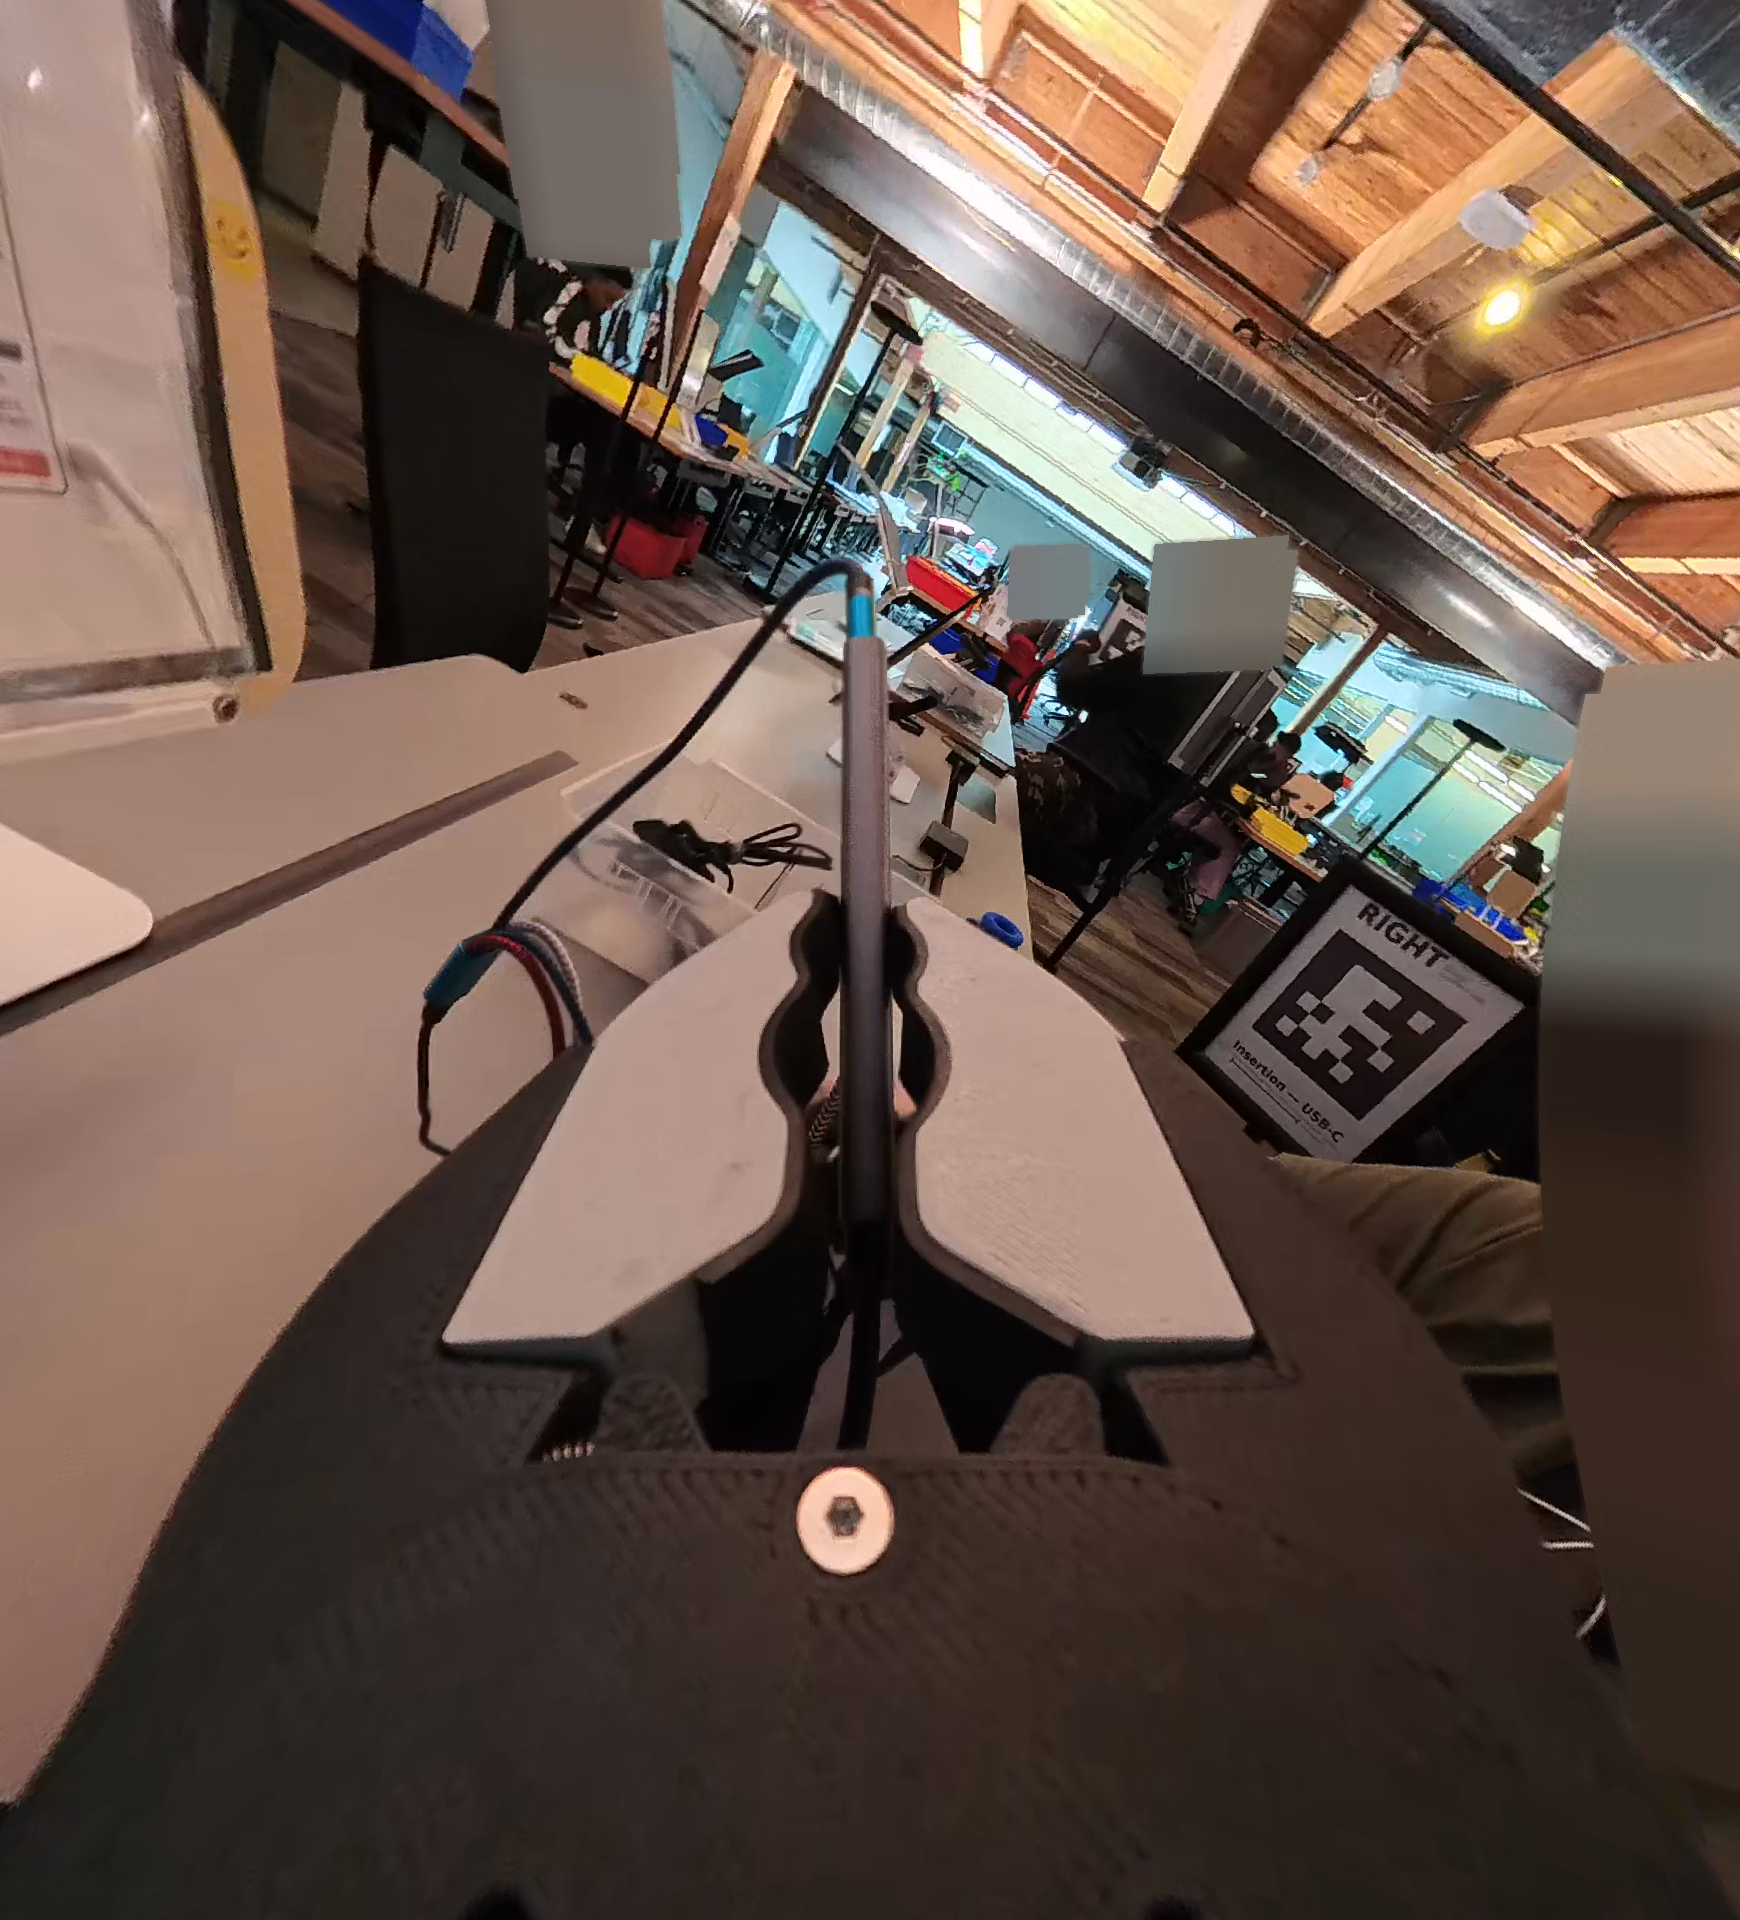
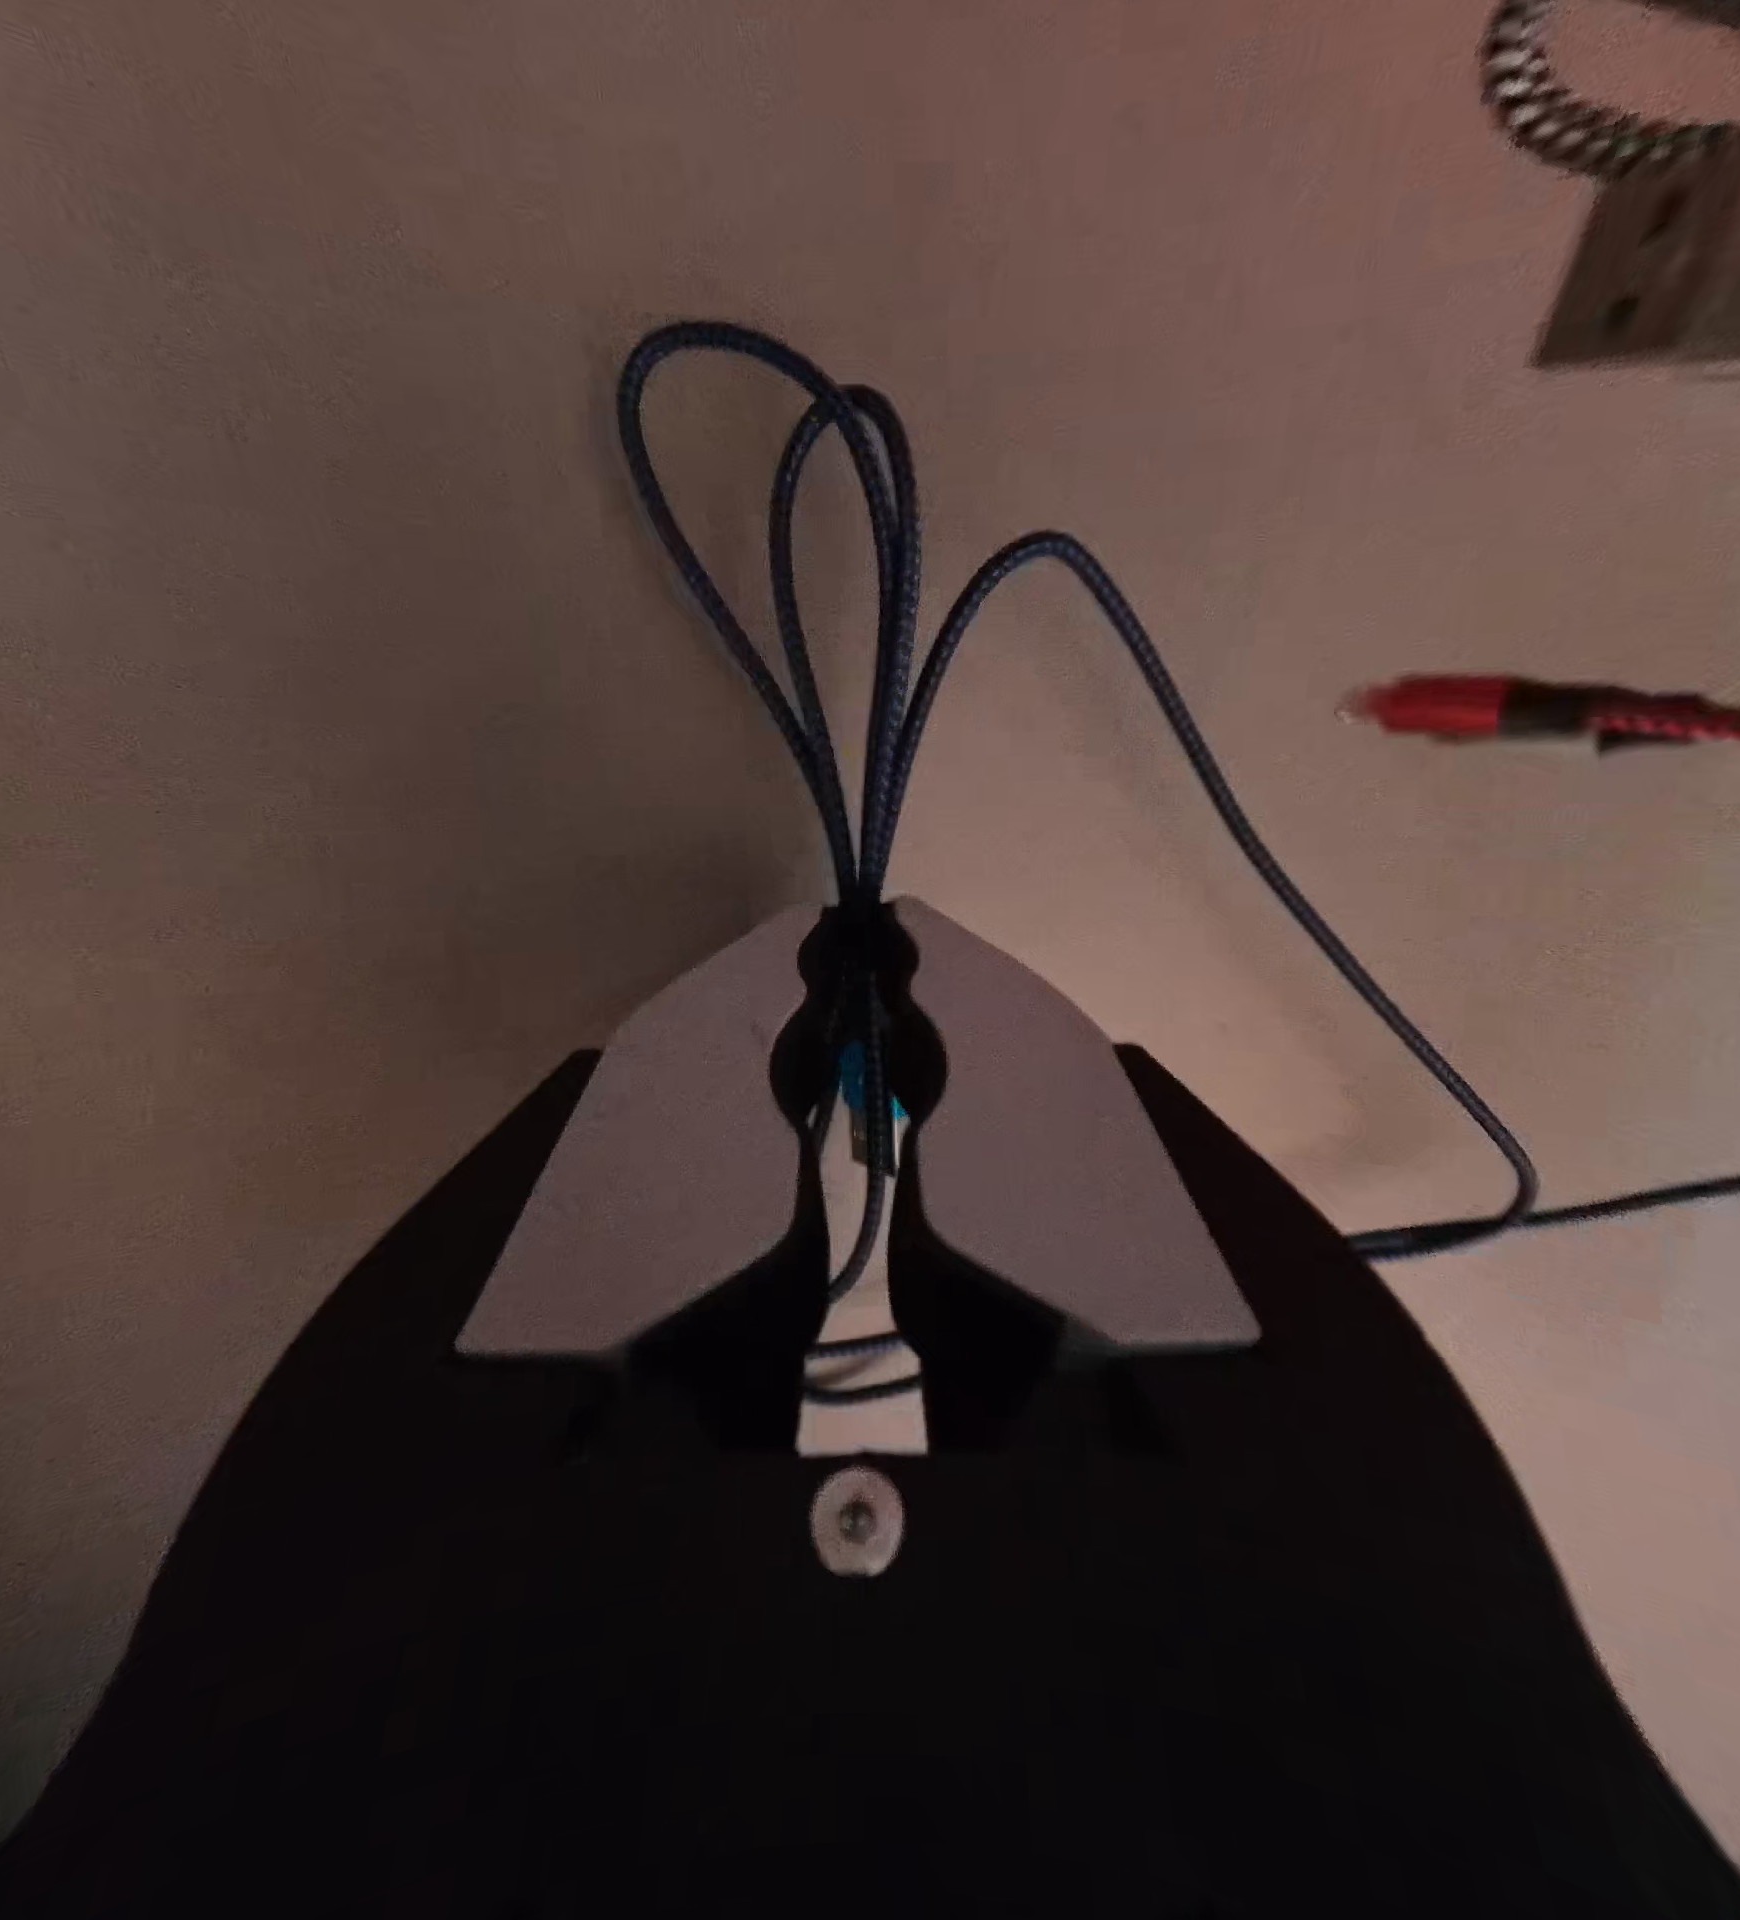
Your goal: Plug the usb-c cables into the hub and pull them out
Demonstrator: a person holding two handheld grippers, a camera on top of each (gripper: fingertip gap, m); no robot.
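Note:
In the left wrist view my left gripper (image 1: 861,914) is shut on a thin grey hub (image 1: 864,810), seen edge-on and sticking out forward above the white table (image 1: 222,831). A blue plug (image 1: 861,615) sits at the hub's far end, and its dark cable (image 1: 637,769) droops left to a bundle of red, blue and white cables (image 1: 523,966). In the right wrist view my right gripper (image 2: 861,920) is shut on a blue braided cable (image 2: 793,582), folded in loops over the table. A blue connector (image 2: 858,1086) shows between the jaws.
A red cable end (image 2: 1572,712) lies at the right. A blurred grey flat piece (image 2: 1676,260) with a black-and-white braided cable (image 2: 1562,114) is at the top right. A sign stand (image 1: 66,364), a clear box (image 1: 679,862) and a framed marker board (image 1: 1365,1018) stand around. The left gripper's tips are roughly 30 cm from the right gripper's.

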